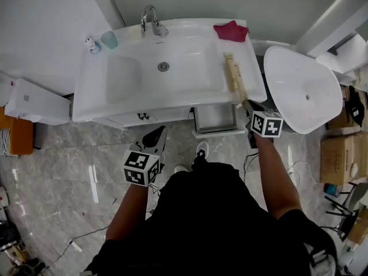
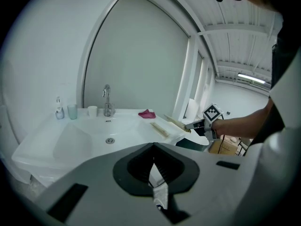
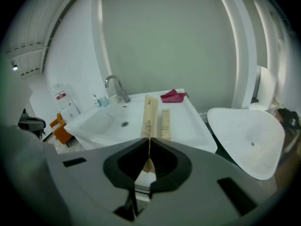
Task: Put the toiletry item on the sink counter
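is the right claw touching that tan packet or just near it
Touching. The right gripper view shows the right claw closed on the near end of the tan packet, jaws pinching it from both sides while the rest sticks out toward the sink.

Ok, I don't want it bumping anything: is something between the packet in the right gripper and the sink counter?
Nothing visible does. The right gripper is shut on the packet, over the right side of the sink counter. A second packet lies there beside it, and a red cloth sits farther back.
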A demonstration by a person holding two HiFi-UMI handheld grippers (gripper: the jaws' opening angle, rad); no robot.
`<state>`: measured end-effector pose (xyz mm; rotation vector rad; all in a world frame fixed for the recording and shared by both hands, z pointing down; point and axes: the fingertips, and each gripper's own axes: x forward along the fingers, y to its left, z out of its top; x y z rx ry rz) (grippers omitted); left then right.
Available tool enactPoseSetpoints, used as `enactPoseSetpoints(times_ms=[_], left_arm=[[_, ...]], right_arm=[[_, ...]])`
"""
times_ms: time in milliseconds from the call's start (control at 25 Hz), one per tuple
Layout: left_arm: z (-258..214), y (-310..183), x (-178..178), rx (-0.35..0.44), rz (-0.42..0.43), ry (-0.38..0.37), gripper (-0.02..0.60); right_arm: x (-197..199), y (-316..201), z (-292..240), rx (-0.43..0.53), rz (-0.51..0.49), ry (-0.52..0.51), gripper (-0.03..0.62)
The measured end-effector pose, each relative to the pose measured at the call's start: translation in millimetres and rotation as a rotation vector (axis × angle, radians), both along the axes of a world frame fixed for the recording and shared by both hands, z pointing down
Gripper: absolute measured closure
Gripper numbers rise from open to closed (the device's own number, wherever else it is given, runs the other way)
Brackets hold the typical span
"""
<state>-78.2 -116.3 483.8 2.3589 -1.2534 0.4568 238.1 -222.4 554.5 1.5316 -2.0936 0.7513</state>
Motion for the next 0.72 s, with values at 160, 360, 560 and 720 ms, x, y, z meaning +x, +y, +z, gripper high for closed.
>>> enactPoseSetpoints(times_ms=[160, 360, 560, 720], left_arm=[[2, 21, 0, 0.001, 0.0, 0.01, 0.577], [9, 47, -5, -0.013, -0.012, 0.018, 0.577], [18, 65, -13, -0.02, -0.041, 0.026, 0.577], [28, 74, -20, -0.046, -0.055, 0.018, 0.577]], right_arm=[[-22, 34, -3, 0.026, -0.089, 0.007, 0.581], [-39, 75, 12, 0.004, -0.168, 0.044, 0.581], [-49, 105, 34, -0.029, -0.243, 0.096, 0.582], [-59, 122, 43, -0.036, -0.323, 0.146, 0.581]])
